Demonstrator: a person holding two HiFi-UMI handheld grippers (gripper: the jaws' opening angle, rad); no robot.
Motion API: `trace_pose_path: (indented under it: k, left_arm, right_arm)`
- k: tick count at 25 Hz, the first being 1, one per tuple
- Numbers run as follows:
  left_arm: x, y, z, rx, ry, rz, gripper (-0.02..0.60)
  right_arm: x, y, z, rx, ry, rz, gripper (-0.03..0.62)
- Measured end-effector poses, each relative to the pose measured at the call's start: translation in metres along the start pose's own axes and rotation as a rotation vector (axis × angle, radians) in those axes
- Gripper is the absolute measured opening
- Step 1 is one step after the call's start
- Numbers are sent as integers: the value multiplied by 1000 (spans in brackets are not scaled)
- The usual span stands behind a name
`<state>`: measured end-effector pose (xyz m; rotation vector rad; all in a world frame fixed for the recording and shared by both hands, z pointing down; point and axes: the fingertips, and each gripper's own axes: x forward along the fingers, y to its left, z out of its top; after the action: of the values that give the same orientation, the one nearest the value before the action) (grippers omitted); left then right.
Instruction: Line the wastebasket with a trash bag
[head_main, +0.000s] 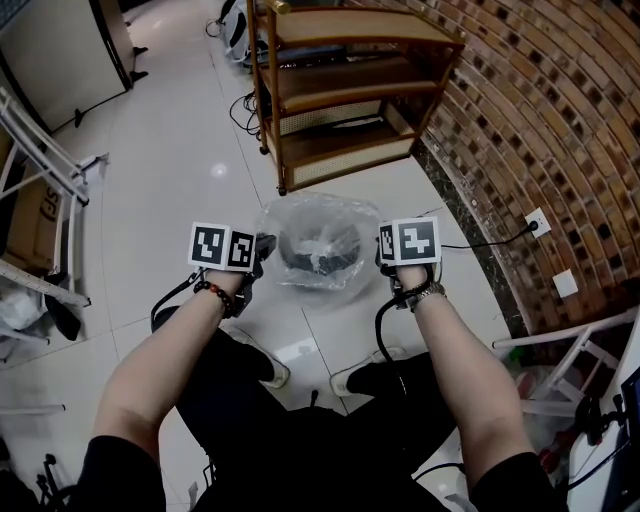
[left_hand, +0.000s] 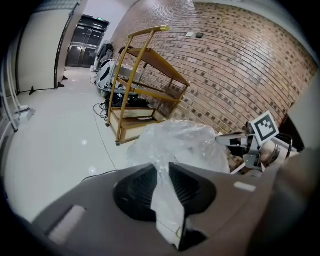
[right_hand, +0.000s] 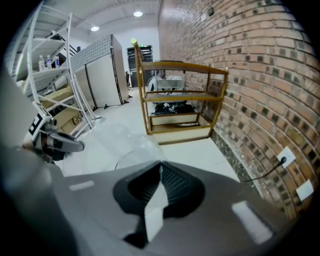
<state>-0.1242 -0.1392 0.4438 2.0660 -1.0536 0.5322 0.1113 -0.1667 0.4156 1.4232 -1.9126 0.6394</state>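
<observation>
A dark round wastebasket (head_main: 322, 250) stands on the white tile floor with a clear trash bag (head_main: 320, 213) puffed over and around it. My left gripper (head_main: 260, 252) is at the bag's left edge. In the left gripper view its jaws (left_hand: 163, 168) stand a little apart, and the bag's film (left_hand: 185, 142) runs loosely through the gap. My right gripper (head_main: 386, 252) is at the bag's right edge. In the right gripper view its tips (right_hand: 160, 165) meet, shut on the film (right_hand: 125, 145). Each gripper sees the other across the bag.
A wooden shelf unit (head_main: 340, 90) stands just beyond the basket, against a curved brick wall (head_main: 540, 120). That wall carries a socket (head_main: 538, 222) with a cable. White metal racks (head_main: 40, 180) and a box are at the left. The person's shoes (head_main: 272, 372) are near the basket.
</observation>
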Motion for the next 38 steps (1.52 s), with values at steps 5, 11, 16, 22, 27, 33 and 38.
trace_pose_path:
  k: [5,11,16,22,27,33,38]
  left_arm:
    - [15,9,1,26,6,32,63]
    - [32,22,3,62,13,67,72]
    - [49,33,-1,73,32,86,84]
    - [69,40,-6,86,54,84,91]
    - [83,49,-17,87,81,93,97]
    - [95,65,-24,67,98,118,104]
    - [106,77,-28,53,108,129,112]
  right_arm:
    - [18,-7,-5,14,-6,-3,3]
    - [41,-15,-11,28,-24,-7,3]
    - [60,-21,-18,34,-26,-7,3]
    - [78,-24,-24,29,-28,-2,3]
    - [93,-26,-33,24,-21,1,3]
    - [112,-27,-44,38,-3,13,6]
    - [128,-28,-49,44,0,12,8]
